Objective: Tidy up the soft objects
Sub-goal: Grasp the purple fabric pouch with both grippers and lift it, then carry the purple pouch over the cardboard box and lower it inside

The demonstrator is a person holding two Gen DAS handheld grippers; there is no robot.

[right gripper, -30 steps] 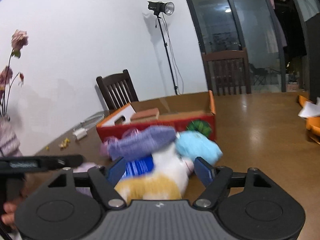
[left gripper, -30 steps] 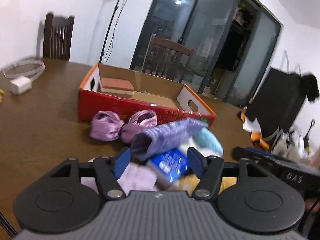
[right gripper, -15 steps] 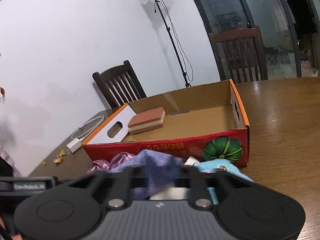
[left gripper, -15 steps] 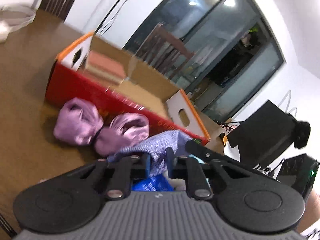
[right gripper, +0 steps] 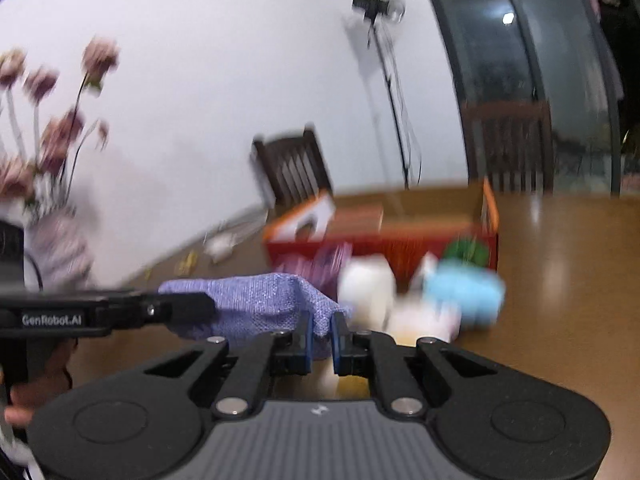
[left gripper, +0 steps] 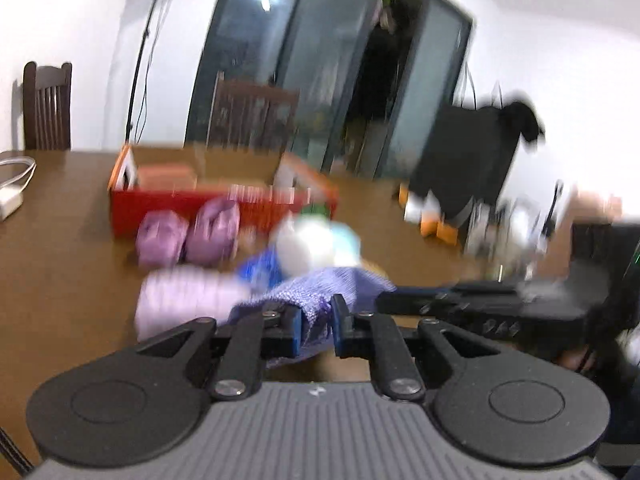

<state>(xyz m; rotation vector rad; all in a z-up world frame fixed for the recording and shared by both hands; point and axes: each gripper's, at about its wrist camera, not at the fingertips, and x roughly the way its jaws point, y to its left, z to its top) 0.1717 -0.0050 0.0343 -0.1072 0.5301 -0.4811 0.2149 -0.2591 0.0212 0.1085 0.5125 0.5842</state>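
Note:
A purple knit cloth [left gripper: 320, 292] hangs between both grippers, lifted off the wooden table. My left gripper [left gripper: 316, 326] is shut on one end of it. My right gripper [right gripper: 321, 340] is shut on the other end of the cloth [right gripper: 256, 304]. The left gripper also shows in the right wrist view [right gripper: 180, 310]; the right gripper shows in the left wrist view [left gripper: 404, 302]. Beyond the cloth lies a blurred pile: a pink folded item [left gripper: 184, 300], a blue packet [left gripper: 260, 270], a white and light blue plush [left gripper: 316, 246] and a purple satin bow [left gripper: 188, 234].
A red cardboard box [left gripper: 224, 200] with a brown sponge block [left gripper: 166, 176] inside stands behind the pile. A white charger and cable [left gripper: 12, 188] lie at the table's left. A vase of dried flowers [right gripper: 52, 208] stands at the left in the right wrist view. Chairs line the far side.
Both grippers, shut on the purple cloth, have pulled it up and back off the pile. The views have swung and blurred; the box now looks farther away.

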